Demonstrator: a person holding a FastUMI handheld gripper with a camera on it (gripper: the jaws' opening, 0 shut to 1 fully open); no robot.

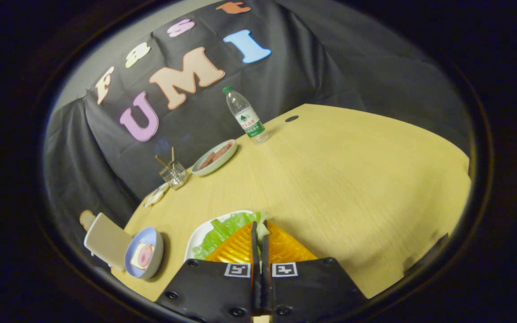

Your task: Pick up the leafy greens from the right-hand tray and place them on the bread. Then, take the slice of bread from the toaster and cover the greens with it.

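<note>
My gripper [258, 229] has its fingers pressed almost together, with a pale edge of the leafy greens [225, 231] pinched between the tips. The rest of the greens spreads to the left of the fingers over the white tray [198, 237]. Further left, a blue plate [155, 251] holds a slice of bread [142, 255] with a pink round of meat on top. Beside that plate stands the beige toaster [106, 240], and a browned slice of bread [87, 219] pokes out of its top.
Beyond the fingers on the wooden table [352, 179] are a pale green plate of brown food [216, 157], a water bottle [245, 116], a clear glass holder with sticks [174, 172] and a small wrapped item [156, 195]. The table's right side is bare wood.
</note>
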